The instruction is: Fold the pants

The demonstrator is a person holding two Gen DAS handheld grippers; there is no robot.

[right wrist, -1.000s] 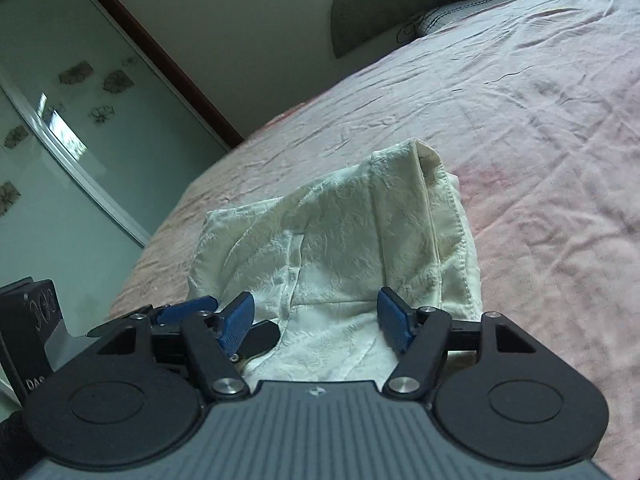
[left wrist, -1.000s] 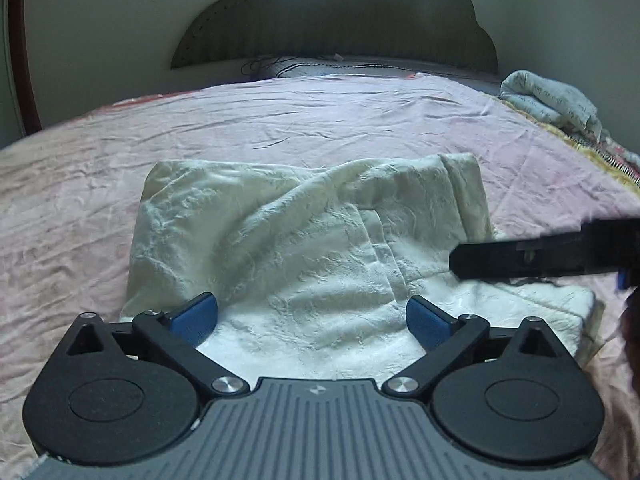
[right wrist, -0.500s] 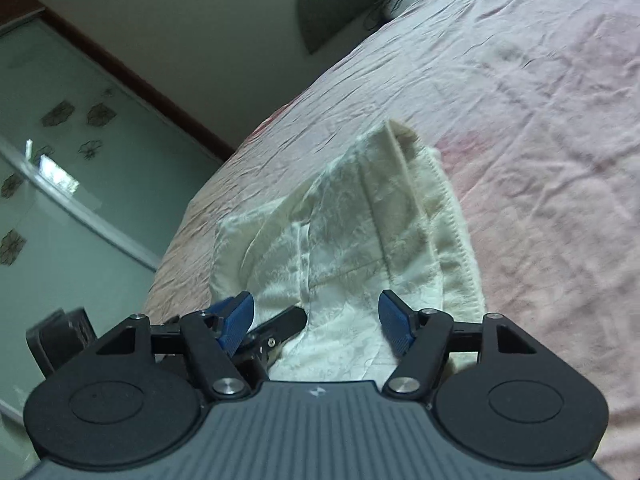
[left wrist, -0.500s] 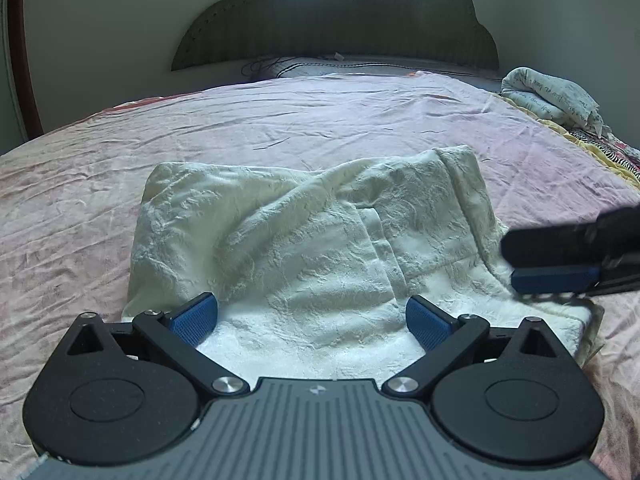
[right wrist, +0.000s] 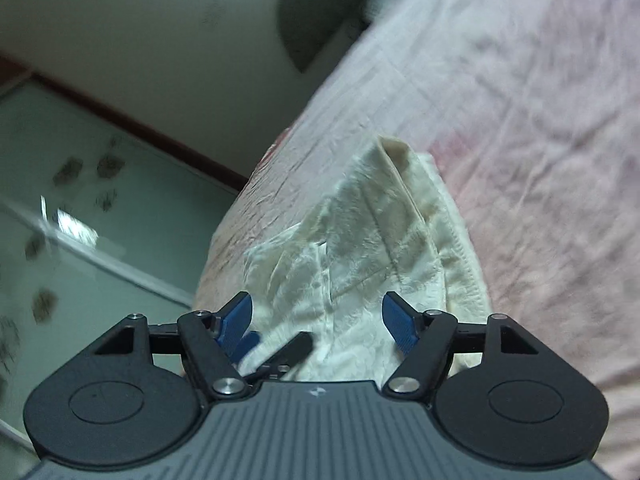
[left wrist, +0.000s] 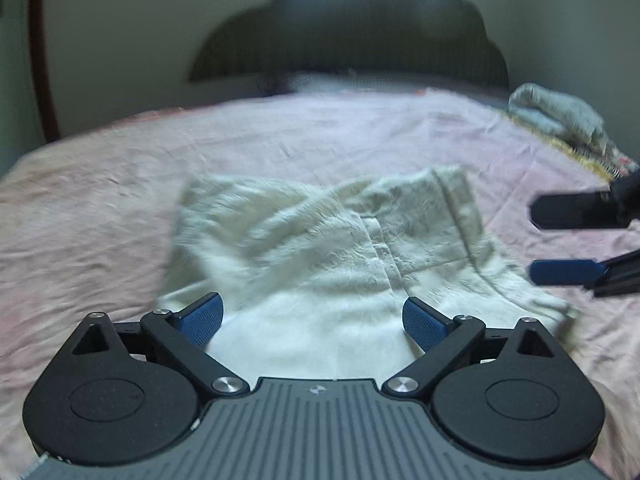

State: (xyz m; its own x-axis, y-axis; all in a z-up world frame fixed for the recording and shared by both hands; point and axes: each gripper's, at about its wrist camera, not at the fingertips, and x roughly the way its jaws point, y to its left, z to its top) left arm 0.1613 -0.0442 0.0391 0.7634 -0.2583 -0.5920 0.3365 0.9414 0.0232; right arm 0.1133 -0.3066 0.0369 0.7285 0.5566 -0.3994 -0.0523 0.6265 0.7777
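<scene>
The cream-white pants [left wrist: 320,248] lie folded in a rumpled rectangle on the pink bedsheet [left wrist: 100,220]. My left gripper [left wrist: 312,318] is open and empty, raised over the near edge of the pants. My right gripper [right wrist: 318,318] is open and empty, tilted and held above the right side of the pants [right wrist: 360,248]. In the left wrist view the right gripper's fingers [left wrist: 568,272] show at the right edge, clear of the cloth. In the right wrist view the left gripper's fingertips [right wrist: 292,350] show at the lower left.
A dark headboard [left wrist: 360,40] and a pillow [left wrist: 340,80] stand at the far end of the bed. A bundled patterned cloth [left wrist: 560,116] lies at the far right. A glass wardrobe door [right wrist: 80,220] stands beside the bed's left side.
My right gripper has lifted off the pants and drawn back to the right, tilting more. My left gripper has risen and pulled back slightly. The pants lie as before.
</scene>
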